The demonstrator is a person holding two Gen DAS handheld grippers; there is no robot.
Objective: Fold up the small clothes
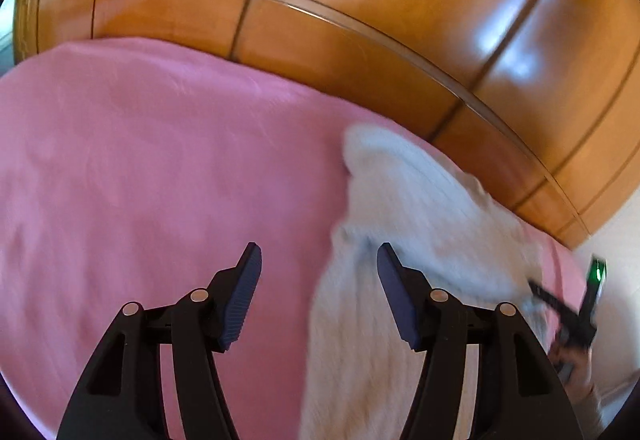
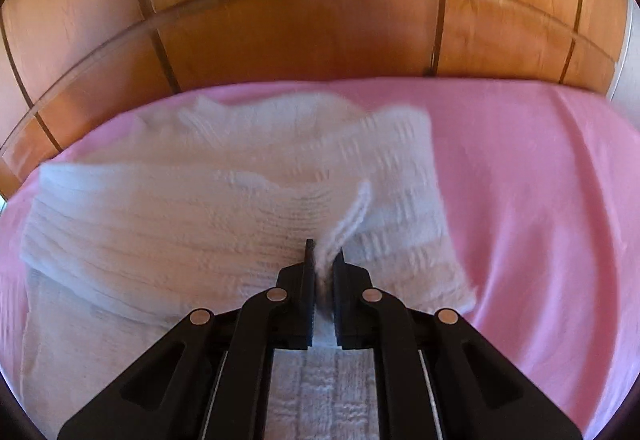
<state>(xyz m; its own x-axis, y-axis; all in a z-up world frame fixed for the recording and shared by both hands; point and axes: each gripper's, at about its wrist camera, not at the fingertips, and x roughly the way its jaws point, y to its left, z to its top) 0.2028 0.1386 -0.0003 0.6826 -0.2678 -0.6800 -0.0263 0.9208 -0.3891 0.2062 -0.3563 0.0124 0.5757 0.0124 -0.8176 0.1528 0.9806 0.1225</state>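
One white knit garment (image 2: 240, 208) is lying on pink sheet (image 2: 540, 180), centre frame; right gripper (image 2: 323, 260) is clamping its edge, left gripper (image 1: 319, 260) is hanging w/ fingers apart.

The left gripper (image 1: 319, 260) is held with its two black fingers spread wide apart, blue pads (image 1: 242, 294) facing each other with nothing between them. The right gripper (image 2: 323, 258) has its fingers drawn almost together, pinching a fold of white knit garment (image 2: 160, 224). In the left wrist view it appears blurred at the far right edge.
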